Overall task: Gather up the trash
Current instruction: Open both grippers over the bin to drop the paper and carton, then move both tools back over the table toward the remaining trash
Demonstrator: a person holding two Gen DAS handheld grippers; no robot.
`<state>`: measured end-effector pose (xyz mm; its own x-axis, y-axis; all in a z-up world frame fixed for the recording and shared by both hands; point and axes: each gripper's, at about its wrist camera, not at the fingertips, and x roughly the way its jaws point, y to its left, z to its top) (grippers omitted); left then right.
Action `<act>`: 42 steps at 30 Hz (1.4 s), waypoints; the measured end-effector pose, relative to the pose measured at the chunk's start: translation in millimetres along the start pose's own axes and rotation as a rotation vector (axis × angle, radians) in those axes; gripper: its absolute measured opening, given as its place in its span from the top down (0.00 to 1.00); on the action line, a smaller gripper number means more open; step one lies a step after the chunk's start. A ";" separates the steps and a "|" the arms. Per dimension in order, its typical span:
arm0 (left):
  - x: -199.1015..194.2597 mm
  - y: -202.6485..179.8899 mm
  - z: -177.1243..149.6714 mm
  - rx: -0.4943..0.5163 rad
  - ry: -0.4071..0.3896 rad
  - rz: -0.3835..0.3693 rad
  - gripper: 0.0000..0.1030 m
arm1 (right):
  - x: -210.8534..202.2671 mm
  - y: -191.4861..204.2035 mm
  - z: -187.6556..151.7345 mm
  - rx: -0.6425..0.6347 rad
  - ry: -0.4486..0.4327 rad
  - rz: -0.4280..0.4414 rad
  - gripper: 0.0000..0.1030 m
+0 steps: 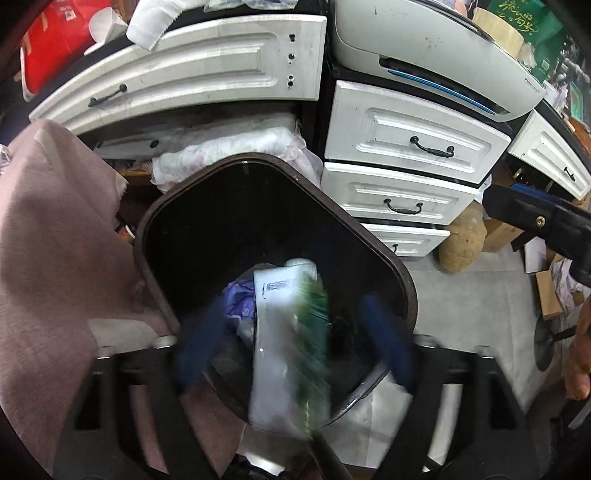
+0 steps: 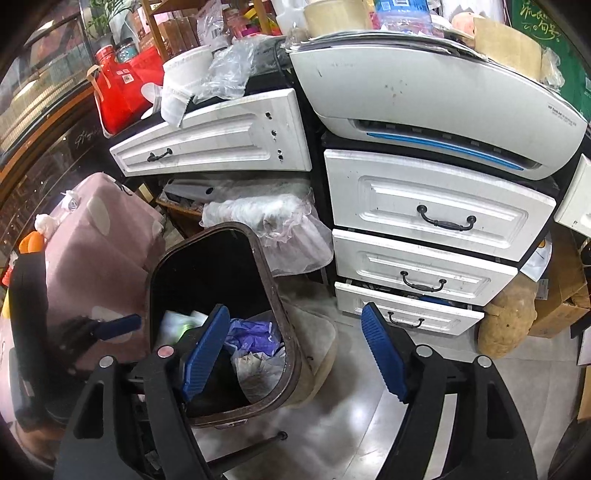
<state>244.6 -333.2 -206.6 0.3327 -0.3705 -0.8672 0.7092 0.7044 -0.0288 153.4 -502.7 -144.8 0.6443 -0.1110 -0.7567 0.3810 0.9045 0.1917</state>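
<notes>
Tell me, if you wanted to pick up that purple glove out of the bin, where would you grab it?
Probably pinch the purple glove at its bunched-up top folds, coming straight down through the bin's open mouth. It lies crumpled on top of the other trash, and the bin's walls block any sideways approach. The open right gripper sits nearest.

This looks like a crowded back corner of a small shop or office. At the right of the frame, white drawers [image 2: 436, 218] with dark handles stand under a white printer [image 2: 424, 107]. At the upper left sit a red gift bag [image 2: 118, 92], wooden shelves [image 2: 173, 33] of packaged goods and a glass-fronted case [image 2: 40, 122]. A green bag [image 2: 546, 33] with printed characters fills the upper right. Cardboard boxes [image 2: 565, 295] lie on the tiled floor [image 2: 369, 406] at the right edge. A dark bin [image 2: 291, 369] of rubbish stands at lower centre.
</notes>
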 end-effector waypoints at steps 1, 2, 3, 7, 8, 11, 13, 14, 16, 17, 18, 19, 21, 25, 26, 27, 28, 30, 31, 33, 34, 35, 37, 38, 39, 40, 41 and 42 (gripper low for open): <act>-1.4 -1.1 -1.1 0.007 -0.001 0.010 0.14 | -0.7 0.8 0.1 -0.001 -0.002 0.000 0.27; -0.6 -2.4 -1.1 0.013 0.005 0.016 0.14 | -1.2 1.9 0.1 -0.002 -0.003 -0.001 0.27; -1.4 -3.8 -1.9 0.021 0.012 0.023 0.13 | -1.6 2.7 0.2 -0.004 -0.002 -0.002 0.27; -12.6 -7.8 -7.4 0.052 -0.008 0.047 0.13 | -5.6 5.8 1.4 -0.010 -0.010 -0.006 0.26; -16.6 -8.3 -8.4 0.053 -0.018 0.050 0.13 | -6.6 6.0 2.0 -0.010 -0.012 -0.006 0.25; -35.9 -6.9 -11.3 0.041 -0.061 0.041 0.12 | -11.5 8.2 3.8 -0.007 -0.022 -0.003 0.23; -52.4 -4.5 -13.5 0.027 -0.098 0.032 0.10 | -14.8 11.7 5.0 -0.008 -0.029 0.004 0.23; -61.3 -3.4 -14.6 0.021 -0.116 0.029 0.10 | -16.5 14.2 5.8 -0.010 -0.032 0.008 0.22; -78.3 -2.2 -16.7 0.013 -0.149 0.019 0.10 | -19.2 19.1 6.9 -0.015 -0.036 0.011 0.21; -87.4 -0.9 -18.3 0.010 -0.167 0.016 0.09 | -21.7 22.5 7.6 -0.018 -0.043 0.016 0.21; -98.5 1.1 -20.7 0.010 -0.191 0.018 0.08 | -23.8 25.3 8.5 -0.020 -0.050 0.018 0.21; -105.8 2.4 -22.8 0.012 -0.206 0.022 0.08 | -25.6 28.6 9.2 -0.023 -0.053 0.021 0.20; -122.0 5.2 -27.7 0.015 -0.239 0.040 0.07 | -29.8 36.8 10.6 -0.034 -0.063 0.027 0.19; -154.7 16.8 -40.2 0.011 -0.298 0.075 0.07 | -37.4 54.7 13.2 -0.063 -0.080 0.054 0.19; -160.2 20.4 -42.9 0.006 -0.308 0.083 0.07 | -39.1 59.2 14.0 -0.070 -0.083 0.061 0.18; -165.7 24.1 -45.9 -0.002 -0.318 0.090 0.07 | -41.3 66.1 15.0 -0.085 -0.084 0.072 0.18; -172.0 28.9 -49.6 -0.011 -0.329 0.098 0.06 | -43.3 72.5 15.9 -0.100 -0.087 0.080 0.18; -182.9 40.1 -56.9 -0.033 -0.345 0.114 0.06 | -49.6 87.1 17.6 -0.130 -0.099 0.104 0.18; -185.9 45.5 -59.3 -0.042 -0.351 0.122 0.06 | -51.8 91.9 18.4 -0.138 -0.101 0.116 0.16; -193.7 58.6 -65.6 -0.068 -0.359 0.146 0.06 | -56.2 105.0 20.5 -0.159 -0.104 0.151 0.15; -197.4 64.8 -68.6 -0.082 -0.362 0.154 0.06 | -58.0 110.9 20.9 -0.170 -0.106 0.162 0.15; -201.6 73.0 -72.2 -0.101 -0.367 0.162 0.06 | -59.7 117.0 21.2 -0.181 -0.108 0.171 0.15; -208.3 87.2 -79.1 -0.134 -0.373 0.179 0.06 | -62.9 132.3 21.7 -0.213 -0.113 0.195 0.15; -212.5 95.8 -83.3 -0.153 -0.375 0.193 0.06 | -64.3 140.0 21.5 -0.229 -0.115 0.206 0.15; -215.2 100.8 -86.6 -0.162 -0.377 0.201 0.06 | -65.8 145.6 21.0 -0.241 -0.117 0.213 0.15; -219.1 108.7 -90.9 -0.177 -0.380 0.216 0.06 | -66.6 152.5 20.2 -0.255 -0.118 0.221 0.15; -223.1 116.6 -95.0 -0.192 -0.384 0.232 0.06 | -67.8 160.9 20.1 -0.272 -0.120 0.234 0.15; -226.8 124.5 -98.9 -0.208 -0.386 0.247 0.06 | -68.6 165.2 19.6 -0.279 -0.121 0.241 0.15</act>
<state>196.1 -101.6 -62.6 0.7086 -0.3471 -0.6144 0.4549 0.8903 0.0216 185.1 -353.8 -49.0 0.7734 0.0859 -0.6281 0.0244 0.9860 0.1648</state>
